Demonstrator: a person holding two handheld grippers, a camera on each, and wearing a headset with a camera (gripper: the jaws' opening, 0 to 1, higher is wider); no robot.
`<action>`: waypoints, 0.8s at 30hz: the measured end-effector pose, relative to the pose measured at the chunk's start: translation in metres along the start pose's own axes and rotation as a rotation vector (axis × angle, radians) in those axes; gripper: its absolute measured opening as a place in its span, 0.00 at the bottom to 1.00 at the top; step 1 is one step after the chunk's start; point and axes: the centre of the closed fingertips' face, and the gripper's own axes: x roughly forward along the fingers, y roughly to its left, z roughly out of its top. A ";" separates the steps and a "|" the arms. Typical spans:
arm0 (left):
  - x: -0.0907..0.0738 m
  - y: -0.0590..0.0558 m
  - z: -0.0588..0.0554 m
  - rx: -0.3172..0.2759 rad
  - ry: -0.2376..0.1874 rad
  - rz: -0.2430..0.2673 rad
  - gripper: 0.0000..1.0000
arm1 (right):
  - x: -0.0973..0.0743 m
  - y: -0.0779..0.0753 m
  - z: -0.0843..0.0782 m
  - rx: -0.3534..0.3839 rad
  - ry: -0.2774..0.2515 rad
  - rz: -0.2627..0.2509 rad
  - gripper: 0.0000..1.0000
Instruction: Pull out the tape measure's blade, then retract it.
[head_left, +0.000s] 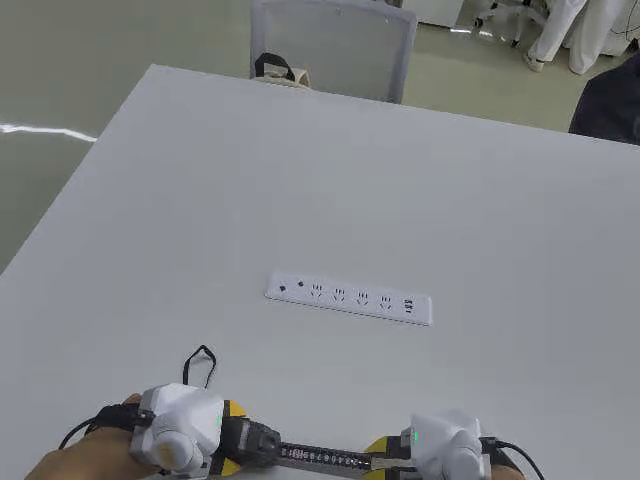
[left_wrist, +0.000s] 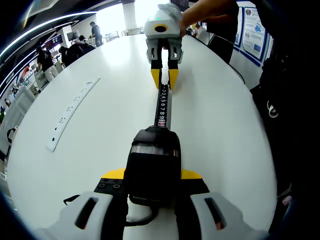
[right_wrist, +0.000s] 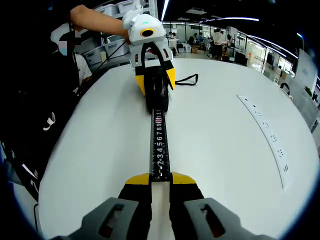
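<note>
Tape measure (left_wrist: 152, 155), clamped by left gripper (head_left: 232, 442) at table's (head_left: 300, 180) near edge, has blade (right_wrist: 160, 145) pulled out a short way, tip pinched by right gripper (right_wrist: 160, 179); retraction not yet done.

Black tape measure (left_wrist: 152, 165) — black, white-numbered blade (right_wrist: 160, 145)

Numerals 2 to 9 on blade (right_wrist: 160, 145)

Open-plan office: mesh chair (head_left: 335, 45) behind white counter (head_left: 300, 180), power strip (head_left: 348, 298) on counter, people (right_wrist: 218, 36) standing beyond counter.
</note>
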 end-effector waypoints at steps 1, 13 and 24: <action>0.000 0.000 0.000 0.000 0.001 0.000 0.32 | -0.001 0.000 -0.001 0.003 0.000 0.000 0.10; 0.001 0.000 -0.001 0.001 0.007 0.000 0.32 | -0.011 0.000 -0.013 -0.006 0.022 -0.013 0.10; 0.001 0.000 -0.001 0.001 0.011 -0.001 0.32 | -0.022 -0.001 -0.025 0.004 0.033 -0.021 0.10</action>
